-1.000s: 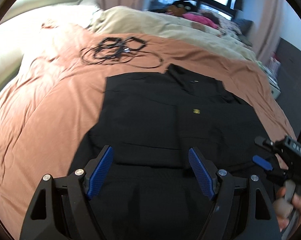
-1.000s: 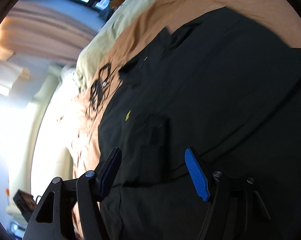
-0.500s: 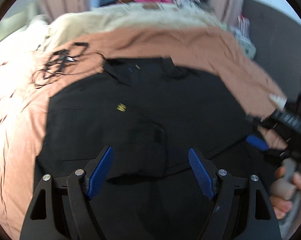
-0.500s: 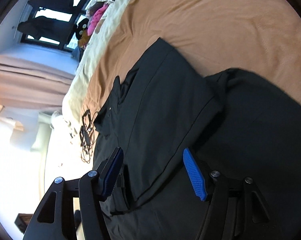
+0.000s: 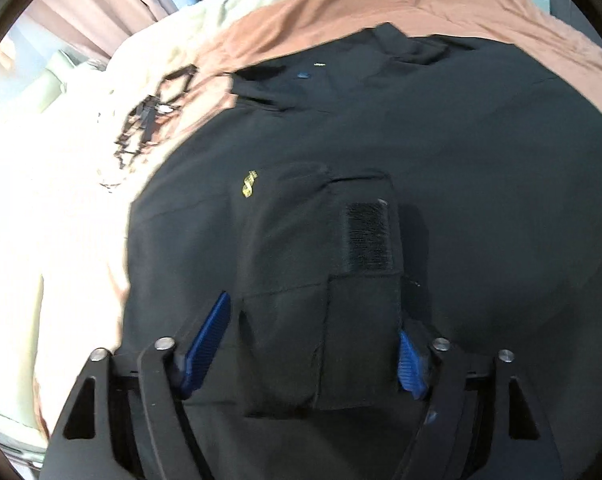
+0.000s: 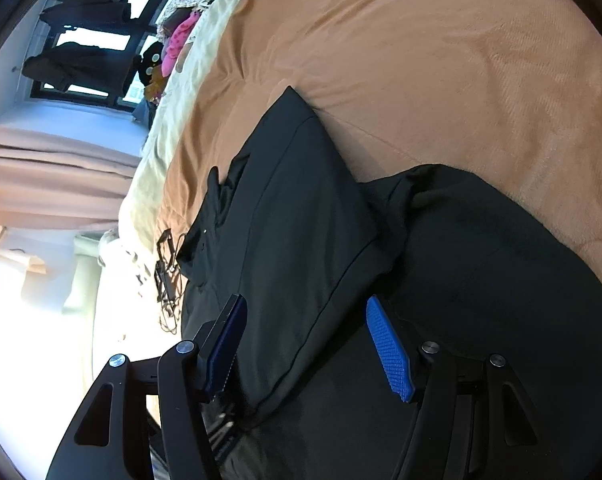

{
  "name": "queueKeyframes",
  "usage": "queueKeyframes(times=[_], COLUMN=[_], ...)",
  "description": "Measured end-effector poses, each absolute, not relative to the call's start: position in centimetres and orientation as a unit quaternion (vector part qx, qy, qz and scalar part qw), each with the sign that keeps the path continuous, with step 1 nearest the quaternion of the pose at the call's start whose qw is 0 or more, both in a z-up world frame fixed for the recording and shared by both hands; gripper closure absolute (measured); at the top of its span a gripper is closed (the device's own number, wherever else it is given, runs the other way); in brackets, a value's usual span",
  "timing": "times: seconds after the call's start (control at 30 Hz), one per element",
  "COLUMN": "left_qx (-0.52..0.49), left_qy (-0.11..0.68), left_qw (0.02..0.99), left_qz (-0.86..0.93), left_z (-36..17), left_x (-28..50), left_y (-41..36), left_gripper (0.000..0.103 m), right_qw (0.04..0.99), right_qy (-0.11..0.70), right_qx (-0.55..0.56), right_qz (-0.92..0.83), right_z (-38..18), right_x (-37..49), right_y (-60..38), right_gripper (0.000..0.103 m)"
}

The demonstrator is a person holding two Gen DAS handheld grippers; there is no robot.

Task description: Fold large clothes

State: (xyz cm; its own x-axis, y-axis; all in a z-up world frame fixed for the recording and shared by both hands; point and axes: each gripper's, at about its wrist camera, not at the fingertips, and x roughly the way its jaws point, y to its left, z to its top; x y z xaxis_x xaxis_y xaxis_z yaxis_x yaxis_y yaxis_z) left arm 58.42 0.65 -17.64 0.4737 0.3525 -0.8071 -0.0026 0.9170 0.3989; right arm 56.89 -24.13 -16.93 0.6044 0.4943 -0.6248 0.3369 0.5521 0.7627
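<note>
A black jacket (image 5: 421, 140) with a small yellow logo (image 5: 250, 184) lies spread on the orange-brown bed cover (image 5: 461, 0). One sleeve is folded over its body, and the cuff (image 5: 341, 300) with a black velcro patch (image 5: 367, 236) points toward me. My left gripper (image 5: 313, 320) hovers low over that cuff with the cuff between its blue pads; the jaws are closing, and the left pad stands apart from the cloth. In the right wrist view my right gripper (image 6: 305, 304) is open above a folded edge of the jacket (image 6: 301, 220), with nothing gripped.
A tangle of black cables (image 5: 153, 116) lies on the cover left of the jacket's collar. A cream blanket (image 5: 261, 0) runs along the far side of the bed. Clothes are piled by the window (image 6: 177, 36), with curtains (image 6: 41, 172) beside it.
My left gripper has rolled and dropped close to the jacket, so the folded cuff now sits between its pads. My right gripper has swung from the chest toward the jacket's side edge.
</note>
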Motion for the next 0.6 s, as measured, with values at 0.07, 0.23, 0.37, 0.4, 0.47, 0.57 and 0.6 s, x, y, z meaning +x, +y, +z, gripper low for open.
queueKeyframes(times=[0.07, 0.23, 0.37, 0.4, 0.47, 0.57, 0.6], left_qx=[0.169, 0.143, 0.113, 0.1, 0.072, 0.036, 0.029], left_qy=[0.497, 0.464, 0.454, 0.452, 0.455, 0.481, 0.49], left_qw=[0.842, 0.851, 0.857, 0.86, 0.863, 0.856, 0.851], left_qz=[0.126, 0.2, 0.214, 0.213, 0.205, 0.187, 0.186], left_z=[-16.5, -12.0, -9.4, -8.9, -8.5, -10.1, -10.9], left_x=[58.5, 57.6, 56.5, 56.1, 55.5, 55.3, 55.1], left_y=[2.7, 9.4, 13.0, 13.6, 14.8, 15.8, 15.7], left_gripper=[0.03, 0.03, 0.03, 0.03, 0.03, 0.03, 0.03], right_qw=[0.759, 0.751, 0.752, 0.752, 0.753, 0.754, 0.755], right_qy=[0.443, 0.441, 0.435, 0.433, 0.43, 0.428, 0.428], right_qx=[0.475, 0.488, 0.492, 0.494, 0.495, 0.495, 0.494], right_qz=[0.054, 0.057, 0.057, 0.056, 0.054, 0.051, 0.05], right_z=[-17.2, -17.5, -17.3, -17.2, -17.2, -17.2, -17.3], right_x=[57.0, 56.8, 56.6, 56.5, 56.4, 56.0, 55.9], right_y=[-24.3, -24.2, -24.2, -24.2, -24.3, -24.4, -24.4], right_gripper=[0.046, 0.046, 0.046, 0.046, 0.046, 0.047, 0.051])
